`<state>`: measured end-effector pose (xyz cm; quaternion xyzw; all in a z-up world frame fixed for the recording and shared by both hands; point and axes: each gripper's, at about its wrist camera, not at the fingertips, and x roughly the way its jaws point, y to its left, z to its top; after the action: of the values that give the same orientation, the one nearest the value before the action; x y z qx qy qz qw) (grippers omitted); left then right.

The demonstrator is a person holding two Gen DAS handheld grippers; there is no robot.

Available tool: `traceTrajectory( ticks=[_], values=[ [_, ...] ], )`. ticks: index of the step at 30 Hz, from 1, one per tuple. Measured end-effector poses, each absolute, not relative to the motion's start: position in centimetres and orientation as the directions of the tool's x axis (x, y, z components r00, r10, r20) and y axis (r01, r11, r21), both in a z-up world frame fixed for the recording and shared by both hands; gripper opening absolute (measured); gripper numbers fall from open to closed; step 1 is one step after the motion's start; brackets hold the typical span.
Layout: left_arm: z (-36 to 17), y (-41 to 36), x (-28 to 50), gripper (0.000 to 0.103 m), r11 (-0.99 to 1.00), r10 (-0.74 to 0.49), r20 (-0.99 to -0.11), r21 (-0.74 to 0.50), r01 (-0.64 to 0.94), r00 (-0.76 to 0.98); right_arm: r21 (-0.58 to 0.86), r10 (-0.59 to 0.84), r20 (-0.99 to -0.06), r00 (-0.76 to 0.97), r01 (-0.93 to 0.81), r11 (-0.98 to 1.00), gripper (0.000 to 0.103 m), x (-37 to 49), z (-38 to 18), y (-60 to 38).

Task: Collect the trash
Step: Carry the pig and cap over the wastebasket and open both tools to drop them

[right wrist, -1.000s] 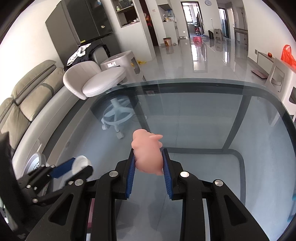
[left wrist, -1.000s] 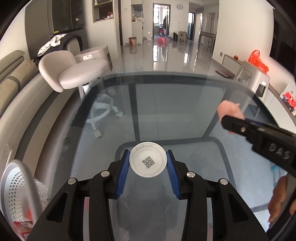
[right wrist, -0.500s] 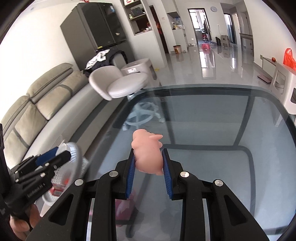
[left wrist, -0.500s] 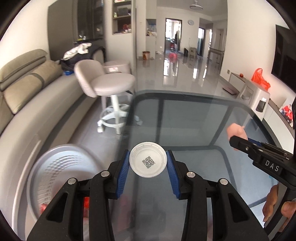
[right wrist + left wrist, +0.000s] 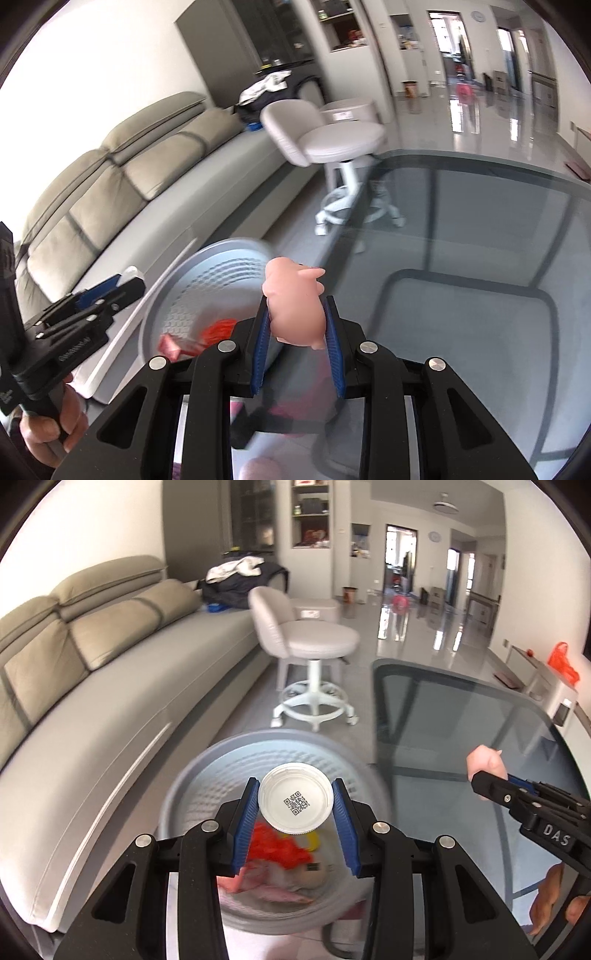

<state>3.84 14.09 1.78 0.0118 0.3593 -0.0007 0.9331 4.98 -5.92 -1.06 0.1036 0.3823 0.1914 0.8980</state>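
My left gripper (image 5: 295, 805) is shut on a white round lid (image 5: 295, 799) with a QR code and holds it above the grey perforated trash basket (image 5: 207, 771), which holds red, pink and yellow scraps. My right gripper (image 5: 297, 319) is shut on a pink toy pig (image 5: 293, 304), at the glass table's left edge beside the basket (image 5: 207, 280). The right gripper with the pig (image 5: 484, 762) shows at the right of the left wrist view. The left gripper (image 5: 122, 290) shows at the left of the right wrist view.
The glass table (image 5: 480, 716) lies to the right of the basket. A grey sofa (image 5: 92, 672) runs along the left. A white swivel stool (image 5: 314, 646) stands beyond the basket on the tiled floor.
Both grippers have swung left from over the glass table toward the basket. The left gripper with the lid is now above the basket. Both grips are unchanged.
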Motion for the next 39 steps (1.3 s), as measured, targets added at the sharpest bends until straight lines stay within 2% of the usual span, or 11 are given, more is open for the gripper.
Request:
traceTrajectory(
  ticks=[12,27,28,29,30,31,33,39],
  values=[
    [-3.5,20.7,4.4,0.039,0.997,0.043,-0.727,-0.011,-0.074,0.685,0.299,0.467,-0.697,0.544,-0.371,0.879,0.027,7.2,-4.5,3.5],
    [-4.0,21.8,5.7,0.04,0.995,0.041,-0.717,-0.03,-0.09,0.695,0.299,0.469,-0.724,0.505,-0.384,0.874,0.027,9.1,-6.5,5.2],
    [-4.0,21.8,5.7,0.041,0.995,0.042,-0.718,-0.029,-0.09,0.695,0.299,0.471,-0.722,0.507,-0.384,0.873,0.028,9.1,-6.4,5.2],
    [-4.0,21.8,5.7,0.048,0.995,0.047,-0.719,-0.025,-0.094,0.693,0.301,0.472,-0.72,0.509,-0.384,0.873,0.028,9.1,-6.4,5.2],
    [-4.0,21.8,5.6,0.056,0.995,0.052,-0.718,-0.023,-0.098,0.694,0.302,0.473,-0.718,0.511,-0.383,0.873,0.033,9.1,-6.3,5.1],
    [-4.0,21.8,5.4,0.059,0.995,0.053,-0.716,-0.023,-0.1,0.697,0.302,0.472,-0.715,0.516,-0.381,0.874,0.042,9.0,-6.2,5.0],
    [-3.9,21.9,5.2,0.062,0.994,0.058,-0.71,-0.021,-0.103,0.702,0.304,0.473,-0.705,0.529,-0.378,0.875,0.048,8.9,-5.9,4.8],
    [-3.9,21.9,5.2,0.063,0.994,0.062,-0.71,-0.021,-0.11,0.701,0.289,0.461,-0.702,0.543,-0.374,0.881,0.048,8.5,-5.6,4.7]
  ],
)
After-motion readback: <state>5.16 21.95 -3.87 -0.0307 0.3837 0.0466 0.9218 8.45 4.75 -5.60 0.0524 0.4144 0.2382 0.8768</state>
